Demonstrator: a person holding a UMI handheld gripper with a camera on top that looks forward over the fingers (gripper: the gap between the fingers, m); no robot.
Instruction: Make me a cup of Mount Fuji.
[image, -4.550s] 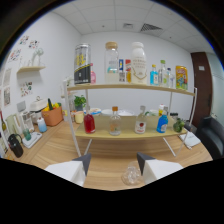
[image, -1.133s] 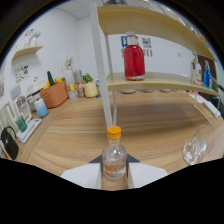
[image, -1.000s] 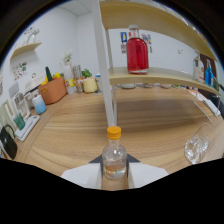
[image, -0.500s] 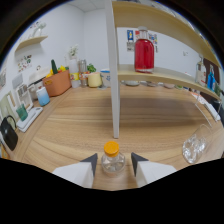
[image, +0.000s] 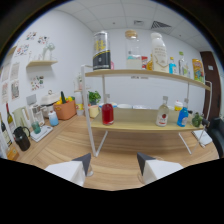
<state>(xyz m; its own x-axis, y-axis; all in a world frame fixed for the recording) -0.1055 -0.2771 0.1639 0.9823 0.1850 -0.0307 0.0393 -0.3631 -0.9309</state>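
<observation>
Red-liquid glass bottle (image: 107, 114) stands on the white-framed wooden shelf's (image: 145, 127) lower board, beyond the gripper (image: 114, 164), whose fingers gape wide, empty; labels unreadable.

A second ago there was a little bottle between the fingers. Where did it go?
The gripper let go of it and pulled back from the shelf; its fingers are open and empty, and that bottle is out of sight. The red bottle stayed on the shelf.

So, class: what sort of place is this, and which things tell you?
Probably an office pantry set up as a drinks bar: a white two-tier shelf of bottles, a red-liquid bottle, a wooden counter.
</observation>
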